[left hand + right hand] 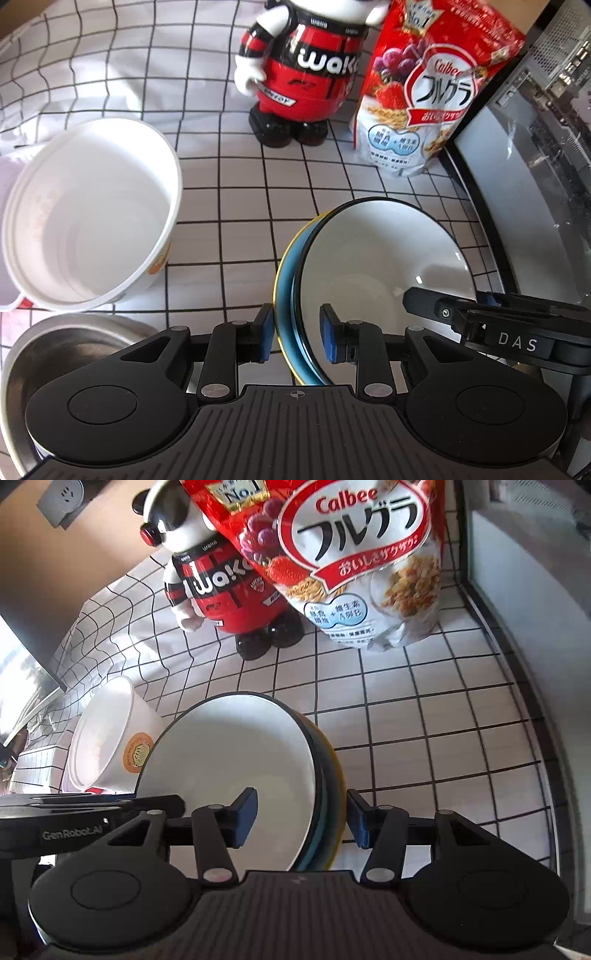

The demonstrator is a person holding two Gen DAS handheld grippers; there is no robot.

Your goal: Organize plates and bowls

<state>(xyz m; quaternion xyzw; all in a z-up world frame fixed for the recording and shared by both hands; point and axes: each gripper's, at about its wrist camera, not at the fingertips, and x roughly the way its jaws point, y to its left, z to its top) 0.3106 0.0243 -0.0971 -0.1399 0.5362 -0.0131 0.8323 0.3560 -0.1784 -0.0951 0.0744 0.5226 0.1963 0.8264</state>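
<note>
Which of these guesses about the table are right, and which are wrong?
1. A white bowl with a dark rim sits on a blue dish and a yellow dish. True.
2. The cereal bag lies flat. False: it stands upright beside the figurine.
3. The left tool and the right tool both straddle the rim of that same stack. True.
4. The white tub is full of food. False: its inside looks empty.
5. The cloth is plain red. False: it is white with a black grid.
</note>
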